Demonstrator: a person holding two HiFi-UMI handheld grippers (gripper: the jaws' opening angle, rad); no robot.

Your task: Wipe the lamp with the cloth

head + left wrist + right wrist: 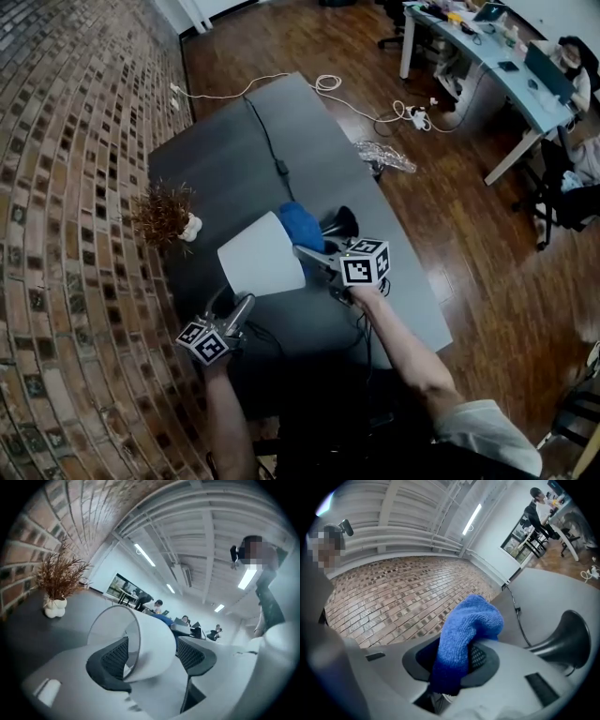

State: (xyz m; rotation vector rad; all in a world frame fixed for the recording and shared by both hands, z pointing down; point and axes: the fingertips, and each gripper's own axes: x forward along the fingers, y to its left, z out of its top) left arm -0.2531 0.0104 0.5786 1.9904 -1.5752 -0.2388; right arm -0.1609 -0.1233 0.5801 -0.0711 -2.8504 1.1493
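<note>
A lamp lies tipped on the grey table (225, 159), its white shade (261, 253) opening toward me and its black base (339, 222) farther off. My left gripper (246, 302) is at the shade's rim. In the left gripper view the shade (150, 644) has its wall between the wide jaws of the left gripper (152, 656), which stands open, one pad inside the rim. The right gripper (305, 253) is shut on the blue cloth (302, 225) beside the shade's narrow end. In the right gripper view the cloth (464, 625) bulges out of the right gripper (450, 660), and the base (567, 637) is at the right.
A dried plant in a white vase (167, 217) stands at the table's left edge by the brick wall (66, 187). The lamp's black cable (267, 141) runs across the table's far half. A clear plastic bag (384, 155) lies on the wooden floor; a desk (506, 56) with people stands beyond.
</note>
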